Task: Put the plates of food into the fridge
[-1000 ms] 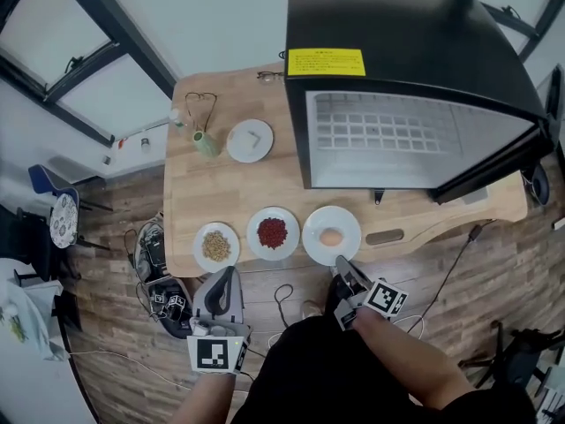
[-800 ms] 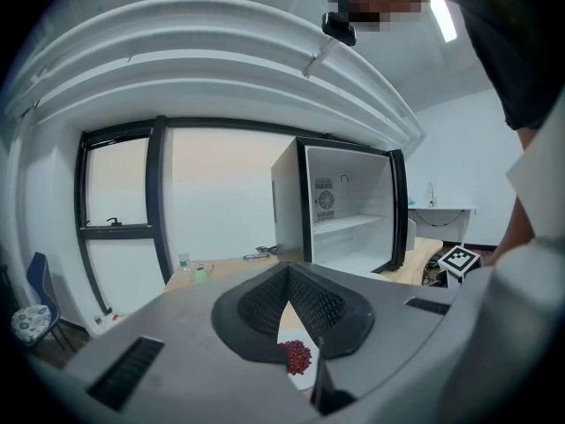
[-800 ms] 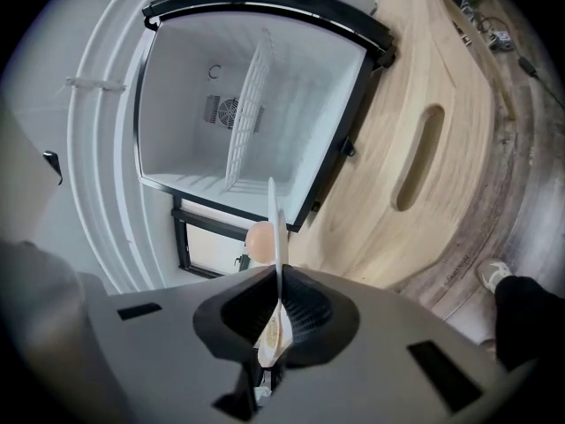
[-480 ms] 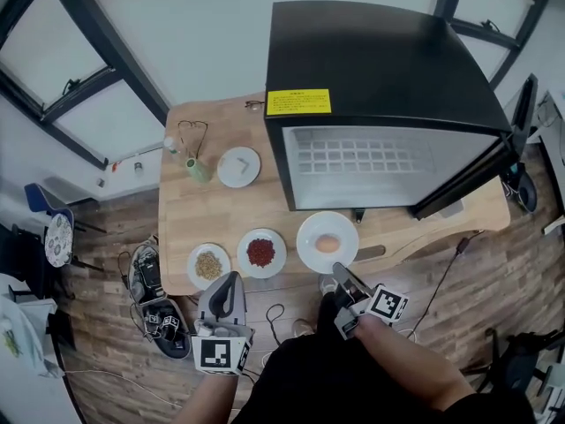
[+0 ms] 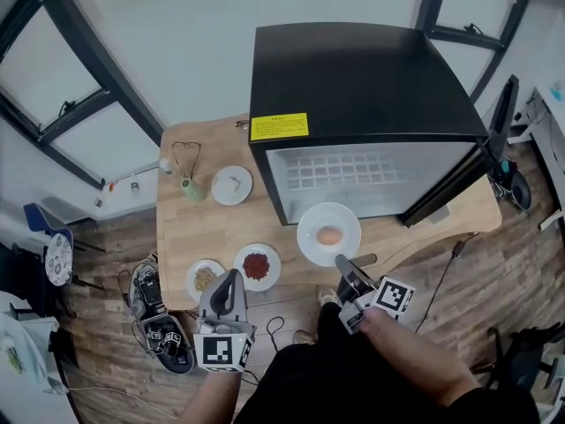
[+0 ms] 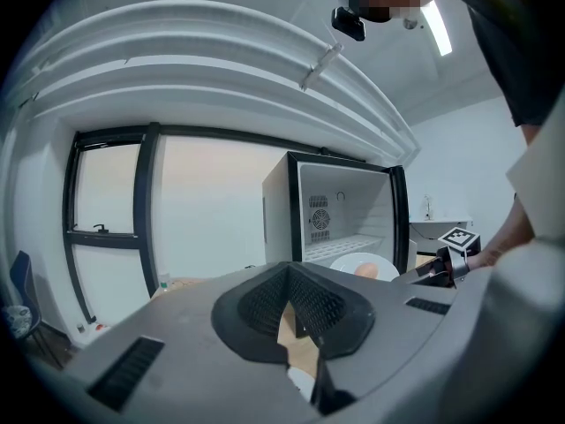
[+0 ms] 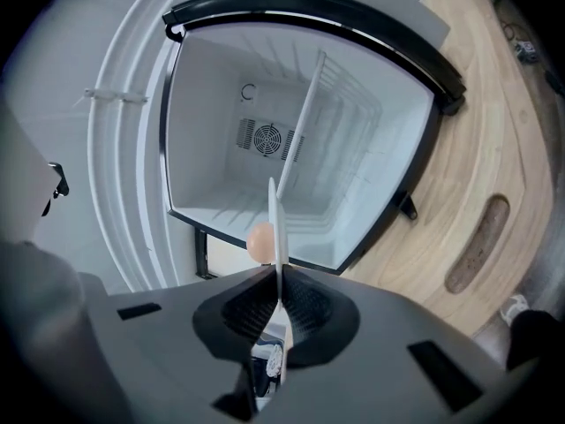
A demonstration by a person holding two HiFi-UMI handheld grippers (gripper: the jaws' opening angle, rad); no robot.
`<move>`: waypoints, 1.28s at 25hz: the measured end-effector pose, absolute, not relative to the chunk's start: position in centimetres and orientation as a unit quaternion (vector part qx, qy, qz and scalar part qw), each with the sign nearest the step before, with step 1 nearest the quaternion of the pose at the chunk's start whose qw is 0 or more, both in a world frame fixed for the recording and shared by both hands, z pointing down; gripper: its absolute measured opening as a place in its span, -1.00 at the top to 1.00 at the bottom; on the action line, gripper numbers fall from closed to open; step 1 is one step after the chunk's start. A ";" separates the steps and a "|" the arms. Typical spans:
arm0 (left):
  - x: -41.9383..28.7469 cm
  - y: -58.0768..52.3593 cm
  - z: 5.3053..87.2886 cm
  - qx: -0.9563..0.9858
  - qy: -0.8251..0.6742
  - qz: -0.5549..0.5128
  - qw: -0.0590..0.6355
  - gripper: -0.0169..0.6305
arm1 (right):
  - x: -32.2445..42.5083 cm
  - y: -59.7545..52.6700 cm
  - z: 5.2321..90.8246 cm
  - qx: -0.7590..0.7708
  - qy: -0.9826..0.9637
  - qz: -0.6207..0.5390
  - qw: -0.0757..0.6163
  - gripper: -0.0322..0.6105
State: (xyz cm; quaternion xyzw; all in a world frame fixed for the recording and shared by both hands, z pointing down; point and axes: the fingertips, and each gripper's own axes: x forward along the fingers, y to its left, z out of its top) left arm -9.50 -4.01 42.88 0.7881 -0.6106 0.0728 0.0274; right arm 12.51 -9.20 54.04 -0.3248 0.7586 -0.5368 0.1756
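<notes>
One egg plate (image 5: 309,232), centre frame, sat pinched by our right gripper (image 5: 342,261) fingers; our left gripper (image 5: 231,276) fingers were pressed together.

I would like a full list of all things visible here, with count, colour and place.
fridge: one, black, door open, on the table's right part.
table: one, wooden, centre.
egg plate: one, white, held before the fridge opening.
red food plate: one, white, table's near edge.
grain plate: one, white, left of that.
small plate: one, white, table's back.
vase: one, green, beside it.
left gripper: one, grey, shut, empty.
right gripper: one, grey, shut on egg plate.
</notes>
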 end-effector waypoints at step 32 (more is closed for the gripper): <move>-14.3 -11.5 37.6 0.751 -0.658 0.056 -0.006 0.94 | 10.4 -24.3 49.1 -0.365 0.724 -0.563 0.159 0.79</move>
